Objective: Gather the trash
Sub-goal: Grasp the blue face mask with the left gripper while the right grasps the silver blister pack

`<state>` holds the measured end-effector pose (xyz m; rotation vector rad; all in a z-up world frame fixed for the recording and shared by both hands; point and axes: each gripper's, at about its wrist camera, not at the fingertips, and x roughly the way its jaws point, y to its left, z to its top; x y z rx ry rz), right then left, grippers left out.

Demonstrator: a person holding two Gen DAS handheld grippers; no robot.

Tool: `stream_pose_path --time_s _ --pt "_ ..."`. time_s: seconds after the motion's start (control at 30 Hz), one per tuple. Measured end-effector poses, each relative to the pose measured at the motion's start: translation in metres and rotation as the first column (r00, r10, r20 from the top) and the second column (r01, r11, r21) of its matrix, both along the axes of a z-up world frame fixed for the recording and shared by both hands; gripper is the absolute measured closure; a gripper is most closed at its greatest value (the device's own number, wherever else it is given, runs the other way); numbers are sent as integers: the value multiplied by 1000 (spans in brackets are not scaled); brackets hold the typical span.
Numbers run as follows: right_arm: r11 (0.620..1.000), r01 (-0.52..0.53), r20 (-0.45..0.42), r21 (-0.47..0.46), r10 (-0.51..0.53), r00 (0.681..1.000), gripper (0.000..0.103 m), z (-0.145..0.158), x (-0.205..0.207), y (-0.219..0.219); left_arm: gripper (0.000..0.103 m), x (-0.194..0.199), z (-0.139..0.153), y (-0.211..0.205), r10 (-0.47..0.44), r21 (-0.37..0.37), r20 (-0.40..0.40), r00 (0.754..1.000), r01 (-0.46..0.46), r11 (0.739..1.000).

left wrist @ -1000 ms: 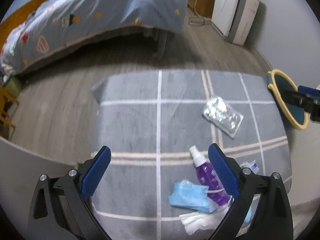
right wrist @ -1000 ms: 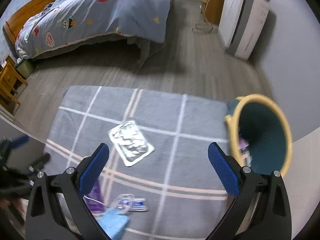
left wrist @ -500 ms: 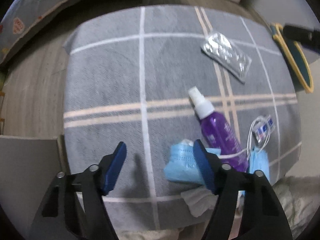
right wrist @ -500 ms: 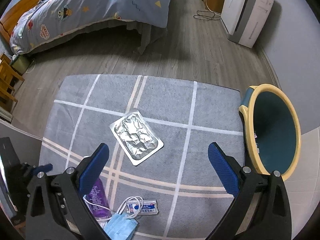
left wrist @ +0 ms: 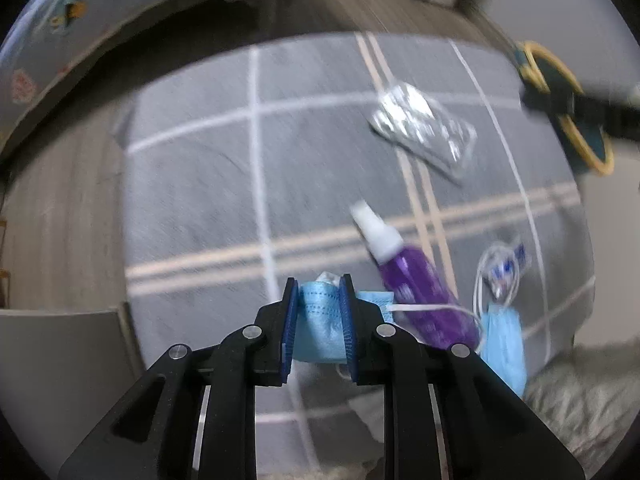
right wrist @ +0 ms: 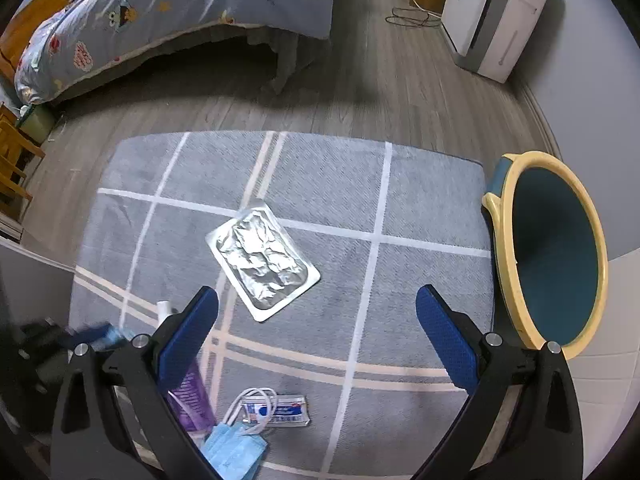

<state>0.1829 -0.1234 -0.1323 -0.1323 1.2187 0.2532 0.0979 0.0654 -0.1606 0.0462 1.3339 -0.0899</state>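
Down comes the left gripper (left wrist: 319,285) since the earlier frame, and its fingers have just been closing: now they are clenched on a crumpled blue face mask (left wrist: 320,320) that lies near the rug's near edge, pads pressing it from both sides. Over on the other side, the right gripper (right wrist: 317,308) hangs above the rug (right wrist: 328,168) with its fingers spread wide and nothing between them.

Trash still scattered on the rug: a silver foil blister pack (right wrist: 262,258) near the middle, a purple spray bottle (left wrist: 416,292) just beside the gripped mask, a second blue mask (right wrist: 234,448) by the near edge, its white ear loops draped over a small printed sachet (right wrist: 284,406). White tissue peeks out under the left gripper, blurred.

Off the rug's right edge stands the teal bin with the yellow rim (right wrist: 502,240), mouth tilted toward the right camera.
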Motion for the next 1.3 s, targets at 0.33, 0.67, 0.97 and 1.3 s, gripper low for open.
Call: stream_pose_path --time_s 0.33,0.67,0.97,1.3 --pt "987 -153 -63 -47 150 987 6 -43 15 20 81 42 18 46 167 24 76 983 -169 985" --pt "956 -277 -67 -101 272 960 6 -75 18 62 81 59 -4 50 212 4 28 977 -212 977" --pt "950 -297 -99 -99 288 952 13 -92 23 69 81 61 -7 53 216 -19 15 976 -216 976" --pt "946 -316 -123 -74 306 944 31 -79 16 73 81 60 -4 53 215 -31 27 976 -214 976"
